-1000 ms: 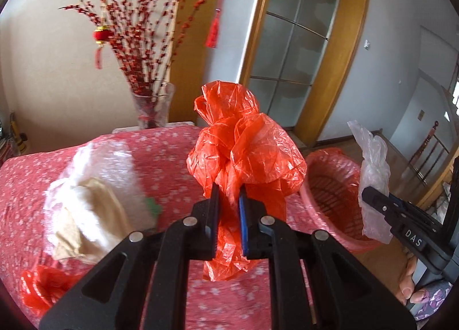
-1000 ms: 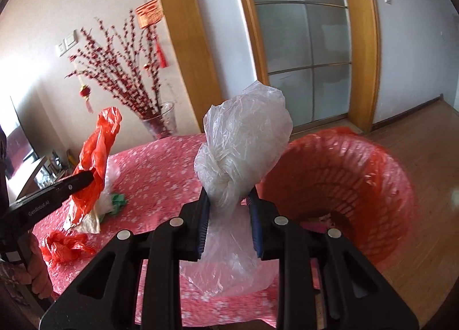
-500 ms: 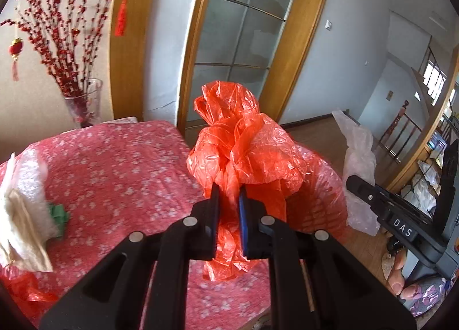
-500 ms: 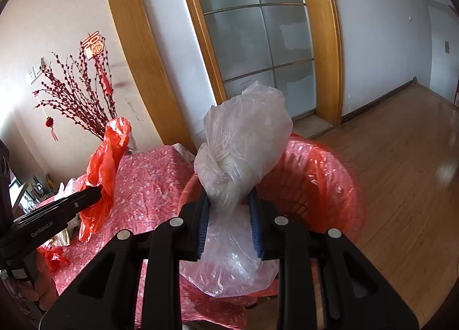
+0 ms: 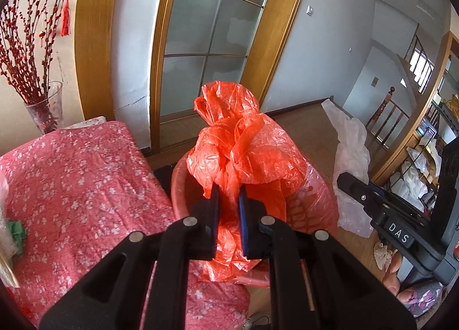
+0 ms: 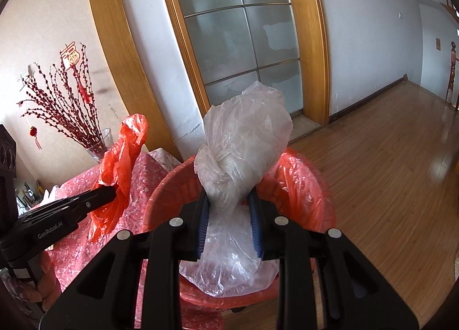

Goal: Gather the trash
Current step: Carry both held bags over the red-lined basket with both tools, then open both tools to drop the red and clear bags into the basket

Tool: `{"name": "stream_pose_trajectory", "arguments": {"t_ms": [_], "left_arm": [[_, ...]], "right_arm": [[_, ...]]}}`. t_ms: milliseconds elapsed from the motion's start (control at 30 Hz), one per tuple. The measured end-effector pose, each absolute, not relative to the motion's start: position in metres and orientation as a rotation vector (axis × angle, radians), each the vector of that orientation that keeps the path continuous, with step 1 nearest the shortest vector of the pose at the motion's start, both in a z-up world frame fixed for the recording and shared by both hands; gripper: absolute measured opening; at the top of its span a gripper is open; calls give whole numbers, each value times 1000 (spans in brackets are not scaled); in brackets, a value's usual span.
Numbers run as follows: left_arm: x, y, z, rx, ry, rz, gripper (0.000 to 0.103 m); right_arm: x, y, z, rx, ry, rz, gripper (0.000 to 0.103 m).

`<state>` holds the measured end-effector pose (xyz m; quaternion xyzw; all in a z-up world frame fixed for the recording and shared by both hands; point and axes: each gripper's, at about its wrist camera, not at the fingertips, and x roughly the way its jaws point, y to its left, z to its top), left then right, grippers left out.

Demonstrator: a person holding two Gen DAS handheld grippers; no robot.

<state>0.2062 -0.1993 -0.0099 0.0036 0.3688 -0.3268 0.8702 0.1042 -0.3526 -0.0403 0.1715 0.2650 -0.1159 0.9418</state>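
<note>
My left gripper (image 5: 228,195) is shut on a crumpled red plastic bag (image 5: 246,143), held above the red bin (image 5: 179,186) lined with a red bag, which stands on the floor by the table's end. My right gripper (image 6: 229,201) is shut on a knotted clear plastic bag (image 6: 243,140), also over the red bin (image 6: 304,181). The right wrist view shows the left gripper (image 6: 110,191) with the red bag (image 6: 120,163) at the left. In the left wrist view the right gripper (image 5: 342,179) carries the clear bag (image 5: 351,155) at the right.
A table under a red flowered cloth (image 5: 71,186) lies to the left, with a green scrap (image 5: 17,231) and more trash at its left edge. A glass vase of red branches (image 5: 43,103) stands at the back. Wooden floor (image 6: 387,172) spreads right, before a glass door (image 6: 243,37).
Both grippers swung right from over the table to above the red bin, each still holding its bag. The table's trash pile slid to the left edge of view.
</note>
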Motion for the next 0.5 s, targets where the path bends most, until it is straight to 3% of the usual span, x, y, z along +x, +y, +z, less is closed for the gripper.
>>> {"name": "stream_pose_trajectory", "arguments": {"t_ms": [233,300,367,500], "left_arm": [[217,-217,-23,8,805,-701,16],[219,-219,-27,6,813,-694,20],[222,-220,-31,7,824,-691,31],[227,-213,-38,9,837,-654,35]], "right_arm": [[111,-364,-44,362,543,-244,29],[113,-366,-46,363,543,-240,40],[113,-368,-47,364,541,-245,53],[110,-373,-52,376,538,-261,57]]}}
